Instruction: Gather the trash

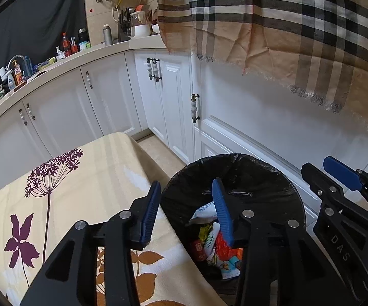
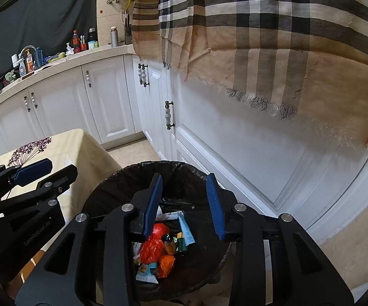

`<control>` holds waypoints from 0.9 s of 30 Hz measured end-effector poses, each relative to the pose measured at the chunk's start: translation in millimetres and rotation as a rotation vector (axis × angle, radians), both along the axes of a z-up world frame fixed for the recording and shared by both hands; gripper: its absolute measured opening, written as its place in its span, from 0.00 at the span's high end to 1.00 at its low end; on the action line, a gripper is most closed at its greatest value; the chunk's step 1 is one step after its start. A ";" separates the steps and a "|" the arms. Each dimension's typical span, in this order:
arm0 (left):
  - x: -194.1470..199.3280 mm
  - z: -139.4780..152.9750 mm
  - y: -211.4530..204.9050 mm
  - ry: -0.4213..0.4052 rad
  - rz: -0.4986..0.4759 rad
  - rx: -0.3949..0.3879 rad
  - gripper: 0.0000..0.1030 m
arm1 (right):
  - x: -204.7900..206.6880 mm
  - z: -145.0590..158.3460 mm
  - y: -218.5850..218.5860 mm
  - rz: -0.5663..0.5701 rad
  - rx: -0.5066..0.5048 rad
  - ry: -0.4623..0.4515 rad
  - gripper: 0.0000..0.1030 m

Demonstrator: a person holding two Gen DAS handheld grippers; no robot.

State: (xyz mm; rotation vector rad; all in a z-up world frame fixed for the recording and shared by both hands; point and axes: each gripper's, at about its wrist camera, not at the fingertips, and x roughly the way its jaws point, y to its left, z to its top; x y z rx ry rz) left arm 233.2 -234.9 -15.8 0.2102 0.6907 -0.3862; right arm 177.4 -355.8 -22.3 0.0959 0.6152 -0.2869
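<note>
Tongs over the bin, nothing in either pair.

We hold the left tongs (image 1: pixel 187 210) and right tongs (image 2: pixel 184 204) part-open and empty above the black-lined bin (image 2: pixel 102 193), so dropped trash (image 2: pixel 158 252) lands with the wrappers and bottle already lying inside. The cloth-covered counter (image 1: pixel 82 178) touches the bin's left rim; white cupboards (image 2: pixel 235 153) stand close behind, leaving room mainly upward.
</note>
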 end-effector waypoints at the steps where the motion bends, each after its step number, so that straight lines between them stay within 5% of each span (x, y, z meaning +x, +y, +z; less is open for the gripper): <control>1: -0.1 0.5 0.1 -0.001 -0.001 0.000 0.57 | -0.8 0.4 0.6 0.000 0.000 -0.001 0.65; 12: -18.5 17.7 18.3 -0.039 0.011 -0.034 0.43 | -16.7 14.1 15.7 0.003 -0.010 -0.023 0.57; 27: -80.7 48.6 95.8 -0.114 0.113 -0.095 0.27 | -71.5 43.0 75.7 0.086 -0.034 -0.079 0.49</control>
